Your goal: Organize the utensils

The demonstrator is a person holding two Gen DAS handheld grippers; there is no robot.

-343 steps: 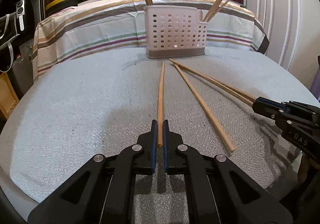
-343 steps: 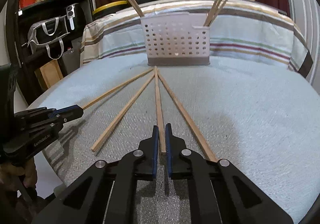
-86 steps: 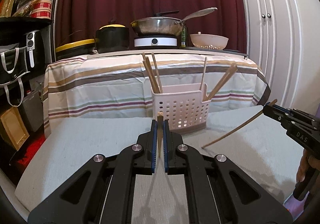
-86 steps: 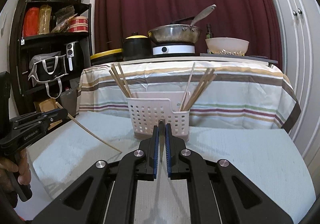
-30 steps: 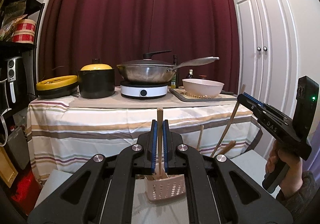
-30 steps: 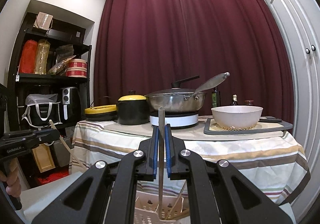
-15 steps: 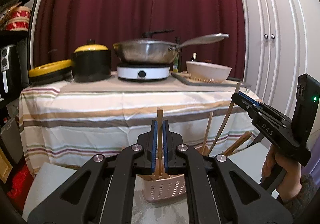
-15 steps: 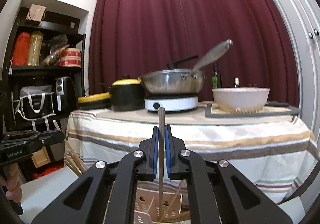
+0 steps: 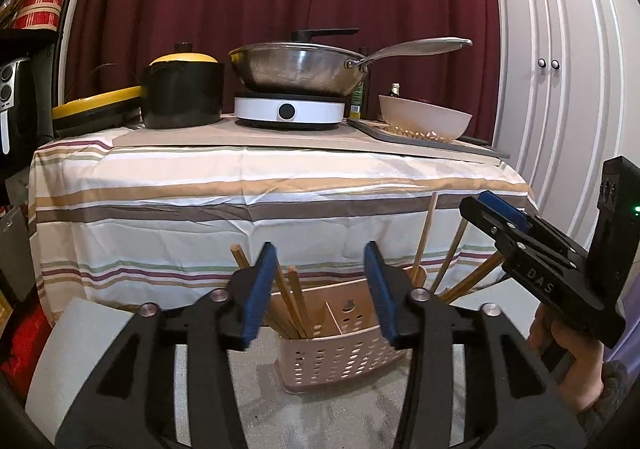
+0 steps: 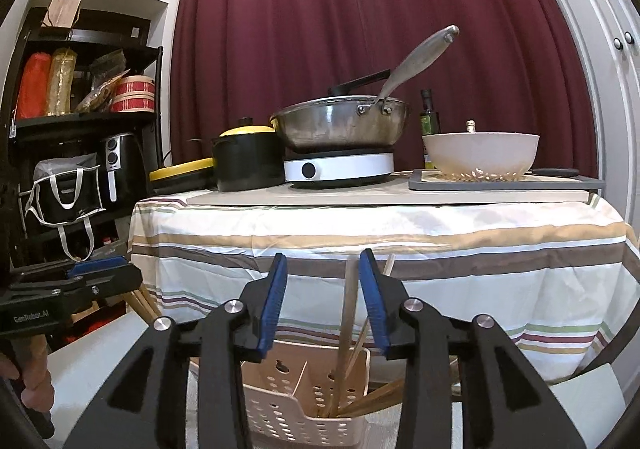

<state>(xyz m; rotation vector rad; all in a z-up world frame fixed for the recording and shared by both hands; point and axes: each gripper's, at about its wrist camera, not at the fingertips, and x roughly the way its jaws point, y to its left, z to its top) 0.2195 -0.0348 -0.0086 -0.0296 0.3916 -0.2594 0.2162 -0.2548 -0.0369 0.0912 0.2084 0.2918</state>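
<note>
Left gripper (image 9: 320, 289) and right gripper (image 10: 323, 299): jaws apart, empty. One perforated utensil basket (image 9: 340, 359), two compartments, both holding wooden chopsticks (image 9: 289, 299); count unclear.

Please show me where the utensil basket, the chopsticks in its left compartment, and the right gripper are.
utensil basket (image 9: 340, 355), left wrist view, perforated front wall.
left chopsticks (image 9: 294, 303), left wrist view, mid shafts.
right gripper (image 10: 323, 303), right wrist view, between open fingertips.

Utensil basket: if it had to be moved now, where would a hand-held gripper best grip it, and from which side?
Probably the basket's top rim at the near wall, coming straight down from above. The rim is thin and bare there, while chopsticks lean outward over both ends, blocking those. Both the left hand-held gripper and right hand-held gripper are open.
</note>
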